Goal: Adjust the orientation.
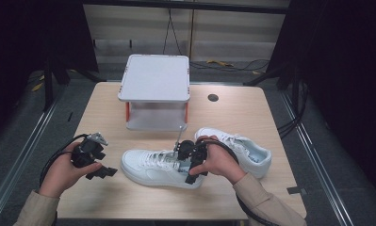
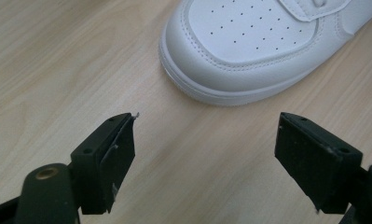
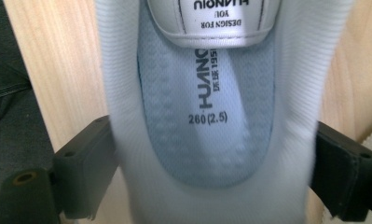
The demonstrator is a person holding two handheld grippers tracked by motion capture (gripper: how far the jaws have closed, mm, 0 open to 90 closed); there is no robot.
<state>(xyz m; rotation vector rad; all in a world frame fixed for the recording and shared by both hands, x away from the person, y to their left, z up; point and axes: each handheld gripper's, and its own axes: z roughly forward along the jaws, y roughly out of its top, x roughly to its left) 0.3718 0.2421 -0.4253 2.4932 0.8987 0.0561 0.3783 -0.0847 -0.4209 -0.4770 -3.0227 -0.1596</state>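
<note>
Two white sneakers lie on the wooden table (image 1: 101, 108). The near sneaker (image 1: 148, 168) points its toe left, and the far sneaker (image 1: 247, 151) lies behind it to the right. My right gripper (image 1: 185, 164) hangs over the near sneaker's heel. In the right gripper view the right gripper (image 3: 214, 135) stands wide open, one jaw on each side of the heel collar, above the pale blue insole (image 3: 207, 107). My left gripper (image 1: 103, 162) sits to the left, open and empty. The left gripper (image 2: 204, 126) faces the near sneaker's perforated toe (image 2: 249, 42), a short way off.
A white two-level stand (image 1: 155, 77) with orange corner posts sits at the back middle of the table. A dark round hole (image 1: 213, 97) lies to its right. Cables trail from both grippers toward the front edge. Bare wood lies between the left gripper and the toe.
</note>
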